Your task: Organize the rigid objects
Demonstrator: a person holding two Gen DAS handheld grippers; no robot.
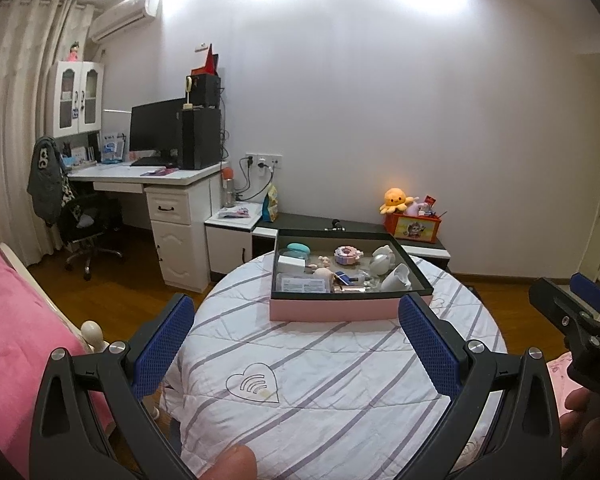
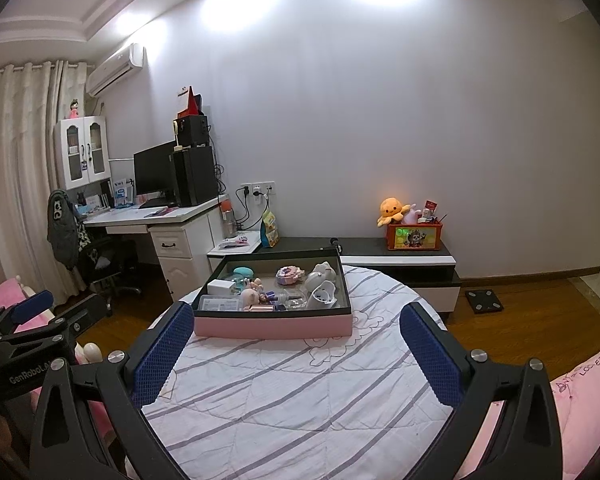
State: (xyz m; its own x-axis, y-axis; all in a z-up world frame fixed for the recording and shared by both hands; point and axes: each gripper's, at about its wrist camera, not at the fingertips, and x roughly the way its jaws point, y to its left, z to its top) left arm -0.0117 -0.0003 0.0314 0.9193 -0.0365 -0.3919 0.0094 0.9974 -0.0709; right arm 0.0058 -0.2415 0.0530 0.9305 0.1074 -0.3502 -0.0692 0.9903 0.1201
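A: Where do the rigid things lie?

B: All of them that I can see sit inside the shallow rectangular box with pink outer walls and a dark rim [image 1: 332, 309], which rests on the round surface under a white quilt with grey stripes [image 1: 300, 360]. Whether that surface is a bed or a worktop I cannot tell. Nothing loose lies on the quilt.

A: What is in the box?

B: A small white rectangular block [image 1: 290, 265], a teal rounded case [image 1: 298, 249], a pastel flower-shaped plastic piece [image 1: 347, 255], a white cup-like part lying on its side [image 1: 397, 277], and small figures bunched mid-box.

A: And the tongs?

B: The left tongs [image 1: 300, 350] stand wide apart with nothing between the blue pads; the right tongs [image 2: 298, 354] likewise. Both hover short of the box.

A: Sorted already, or still to sort?

B: It fits either: a jumble awaiting order inside the box, or pieces gathered there as wanted. I would not choose.

A: If a piece must be lifted?

B: My judgement: come down from above over the dark rim, take 1 piece at a time, and pick edge pieces like the white block, because the middle cluster is crowded and the pads could nudge neighbours.
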